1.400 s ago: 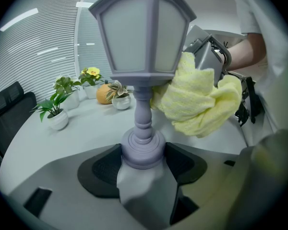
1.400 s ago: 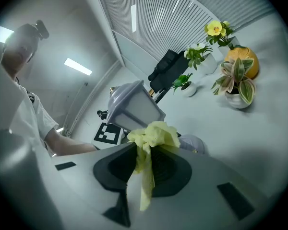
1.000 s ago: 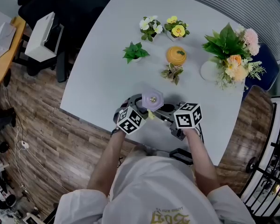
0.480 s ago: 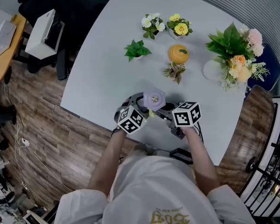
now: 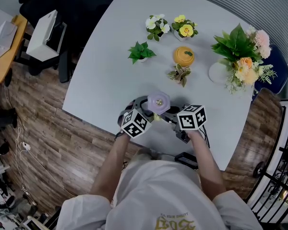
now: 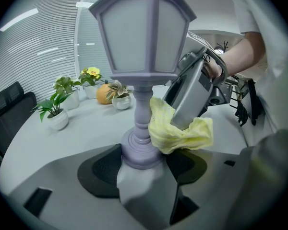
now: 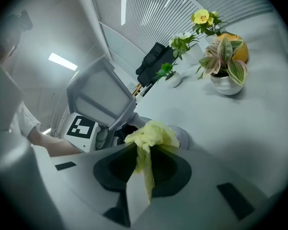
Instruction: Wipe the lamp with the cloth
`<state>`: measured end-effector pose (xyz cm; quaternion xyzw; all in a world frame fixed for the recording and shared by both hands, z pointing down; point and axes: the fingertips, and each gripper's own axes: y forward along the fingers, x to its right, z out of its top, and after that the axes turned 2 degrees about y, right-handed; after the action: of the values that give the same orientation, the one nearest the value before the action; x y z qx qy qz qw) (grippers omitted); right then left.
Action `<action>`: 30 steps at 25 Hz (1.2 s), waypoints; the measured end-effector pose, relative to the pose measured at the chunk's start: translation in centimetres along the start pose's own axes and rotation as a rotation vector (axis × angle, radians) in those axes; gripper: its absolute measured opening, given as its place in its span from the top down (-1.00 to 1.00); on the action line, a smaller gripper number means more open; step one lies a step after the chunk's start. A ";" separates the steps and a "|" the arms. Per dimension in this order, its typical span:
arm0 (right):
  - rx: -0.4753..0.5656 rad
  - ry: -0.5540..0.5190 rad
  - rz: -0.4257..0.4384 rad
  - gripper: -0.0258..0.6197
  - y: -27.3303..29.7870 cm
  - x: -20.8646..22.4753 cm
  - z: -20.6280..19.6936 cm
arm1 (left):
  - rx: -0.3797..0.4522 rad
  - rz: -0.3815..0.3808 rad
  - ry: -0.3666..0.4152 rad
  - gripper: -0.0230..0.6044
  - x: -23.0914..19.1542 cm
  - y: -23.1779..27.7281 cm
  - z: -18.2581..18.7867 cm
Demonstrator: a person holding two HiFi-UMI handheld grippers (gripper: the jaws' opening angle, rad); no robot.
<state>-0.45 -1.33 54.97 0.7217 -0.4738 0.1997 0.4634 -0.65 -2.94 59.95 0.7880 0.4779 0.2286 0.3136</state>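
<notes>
Grey tabletop (image 5: 105, 75): left gripper (image 6: 143, 163) clamps lilac lantern lamp (image 6: 141, 37) by its base, right gripper (image 7: 143, 159) presses pinched yellow cloth (image 7: 151, 133) to the lamp's stem; white pot (image 6: 57, 122) beyond holds green plant (image 6: 52, 104).

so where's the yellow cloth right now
In the left gripper view the yellow cloth sits right of centre, pinched in the right hand-held gripper and pressed against the stem of the lamp, just above its base.

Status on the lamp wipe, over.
Left gripper shut on lamp base. Right gripper shut on cloth, cloth against lamp stem. Plants stand apart, nothing in the way.
</notes>
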 end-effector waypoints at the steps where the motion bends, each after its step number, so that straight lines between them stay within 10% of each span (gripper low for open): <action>1: 0.003 -0.003 -0.009 0.66 -0.1 0.0 0.0 | -0.001 -0.001 -0.001 -0.02 0.0 0.0 0.0; 15: 0.155 0.029 -0.009 0.67 -3.4 -0.1 2.8 | -0.001 -0.001 -0.001 -0.02 0.0 0.0 0.0; 30: 0.090 0.064 -0.062 0.67 -1.8 2.0 1.8 | 0.004 -0.002 0.001 -0.01 0.0 -0.1 0.0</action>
<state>1.80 -3.70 54.70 0.7492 -0.4267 0.2294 0.4516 -0.75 -2.93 59.85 0.7881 0.4792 0.2279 0.3121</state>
